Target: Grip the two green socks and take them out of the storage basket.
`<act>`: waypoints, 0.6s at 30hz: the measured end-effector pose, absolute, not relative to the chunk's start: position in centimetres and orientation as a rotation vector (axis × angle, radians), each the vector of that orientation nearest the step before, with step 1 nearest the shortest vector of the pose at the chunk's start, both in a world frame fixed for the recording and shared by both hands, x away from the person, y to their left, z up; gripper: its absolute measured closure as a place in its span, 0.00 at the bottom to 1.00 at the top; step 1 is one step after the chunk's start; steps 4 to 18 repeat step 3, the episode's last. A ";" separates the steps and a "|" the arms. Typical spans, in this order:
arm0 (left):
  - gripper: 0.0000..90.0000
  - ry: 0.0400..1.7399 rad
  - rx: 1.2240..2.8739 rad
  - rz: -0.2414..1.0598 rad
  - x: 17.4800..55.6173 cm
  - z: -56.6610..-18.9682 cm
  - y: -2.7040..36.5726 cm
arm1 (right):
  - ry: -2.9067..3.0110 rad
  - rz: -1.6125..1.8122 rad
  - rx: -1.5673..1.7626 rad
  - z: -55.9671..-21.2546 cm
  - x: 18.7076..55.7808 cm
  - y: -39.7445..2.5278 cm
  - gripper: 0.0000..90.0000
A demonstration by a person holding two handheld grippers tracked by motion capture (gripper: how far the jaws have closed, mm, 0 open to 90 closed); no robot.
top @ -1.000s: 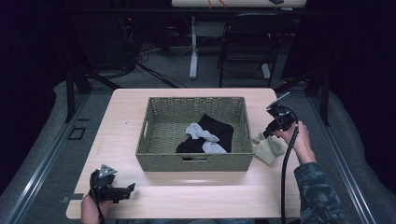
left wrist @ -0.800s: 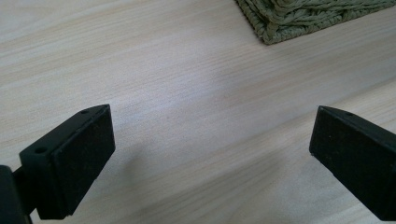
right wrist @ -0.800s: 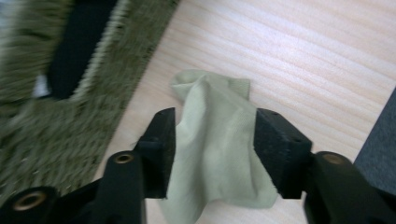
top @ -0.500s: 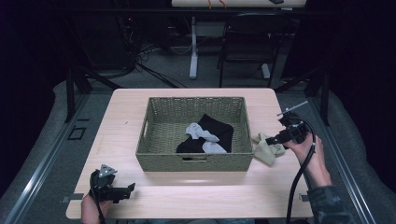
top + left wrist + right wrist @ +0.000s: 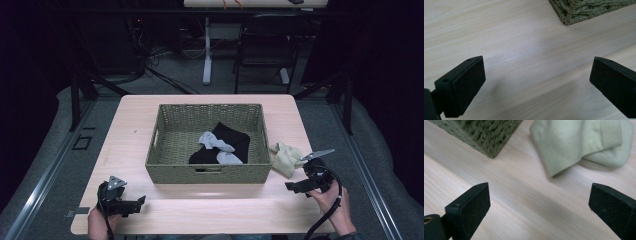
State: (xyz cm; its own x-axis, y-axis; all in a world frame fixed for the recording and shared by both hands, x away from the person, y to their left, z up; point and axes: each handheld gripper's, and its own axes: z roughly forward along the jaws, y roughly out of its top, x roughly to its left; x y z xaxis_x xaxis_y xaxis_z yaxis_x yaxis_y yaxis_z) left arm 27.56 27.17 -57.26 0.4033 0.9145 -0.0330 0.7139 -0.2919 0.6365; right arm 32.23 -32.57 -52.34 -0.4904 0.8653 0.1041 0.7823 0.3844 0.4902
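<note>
Pale wood grain covers the table [image 5: 135, 125], and no writing or label can be read on anything upon it. At the lower left of the high view the left gripper [image 5: 134, 205] rests near the table's front edge, held by a hand [image 5: 97, 222]; its jaws stand wide apart with nothing between them, and in the left gripper view bare tabletop lies between them, with a corner of the woven basket [image 5: 584, 10] at the top right of that frame. In the middle of the high view sits that olive-green woven basket [image 5: 175, 150], a slot handle in its front wall; inside it lie a black garment [image 5: 235, 140] and a light grey sock [image 5: 215, 142] draped across it, possibly two grey pieces, since the view is too small to tell. Just right of the basket, on the table, lies the pale green sock [image 5: 285, 157], crumpled and close to the basket's right wall. At the lower right the right gripper [image 5: 295, 187], in a hand [image 5: 332, 200], sits just below and right of that sock with jaws spread wide, gripping nothing; in the right gripper view the pale green sock [image 5: 584, 142] fills the upper right, ahead of the jaws and apart from them, the basket's corner [image 5: 486, 135] at upper left.
</note>
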 end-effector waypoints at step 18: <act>0.00 1.381 2.092 0.454 27.6 -57.3 27.2 | 2.474 0.731 1.481 -52.6 32.3 -32.5 0.03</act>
